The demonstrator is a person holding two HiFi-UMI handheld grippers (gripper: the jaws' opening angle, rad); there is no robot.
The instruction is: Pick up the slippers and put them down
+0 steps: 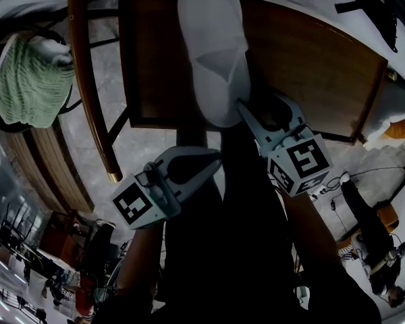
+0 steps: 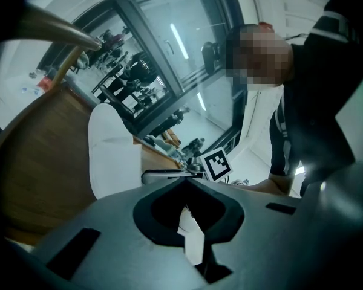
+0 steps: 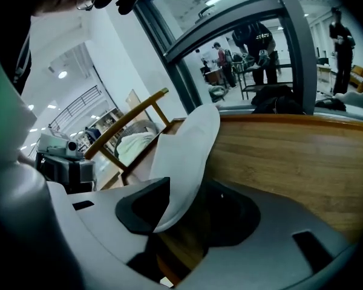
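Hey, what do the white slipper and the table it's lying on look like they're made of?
The white slipper looks like soft fabric, perhaps over thin foam: matte, no shine, and its upper creases softly. The exact textile can't be told. The table looks like wood or wood veneer: brown with a smooth, slightly glossy finish, and the right gripper view shows fine grain lines.

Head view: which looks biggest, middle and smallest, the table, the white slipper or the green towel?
1. Table
2. White slipper
3. Green towel
The slipper and towel look nearly alike, so their order is unsure.
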